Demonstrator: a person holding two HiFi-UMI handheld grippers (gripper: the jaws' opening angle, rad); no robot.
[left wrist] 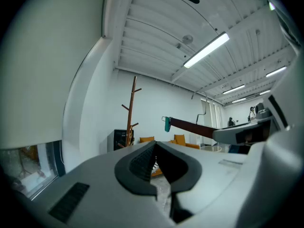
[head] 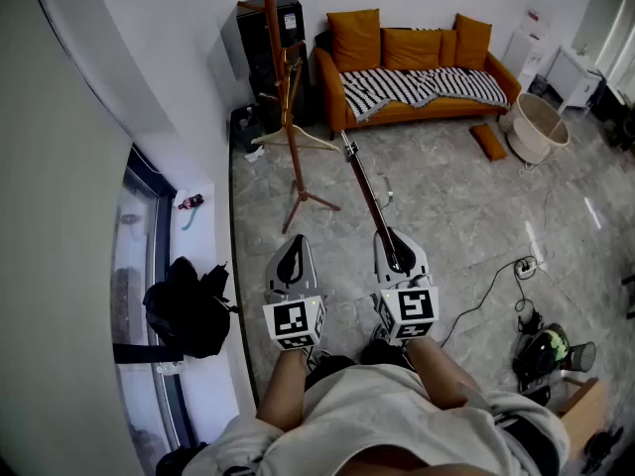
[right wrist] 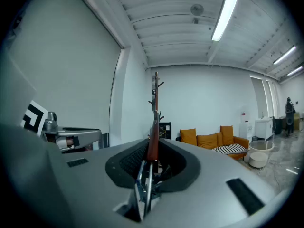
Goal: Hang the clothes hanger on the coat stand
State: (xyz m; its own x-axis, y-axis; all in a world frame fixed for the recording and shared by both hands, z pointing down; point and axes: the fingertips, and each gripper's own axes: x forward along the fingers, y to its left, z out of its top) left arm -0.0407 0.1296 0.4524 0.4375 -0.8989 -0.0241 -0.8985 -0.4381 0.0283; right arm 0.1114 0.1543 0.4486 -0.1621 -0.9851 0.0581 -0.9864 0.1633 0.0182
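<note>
The wooden coat stand rises near the back-left wall, with a pale hanger on one of its lower pegs. My right gripper is shut on a dark brown clothes hanger, which juts forward from the jaws, its far end short of the stand. In the right gripper view the clothes hanger stands edge-on between the pads, lined up with the coat stand. My left gripper is level beside it, shut and empty. The left gripper view shows the clothes hanger at right and the coat stand ahead.
An orange sofa with a striped blanket lines the back wall, beside a black cabinet. A round tub and an orange cushion lie at right. A black bag sits by the window; cables and a power strip cross the floor.
</note>
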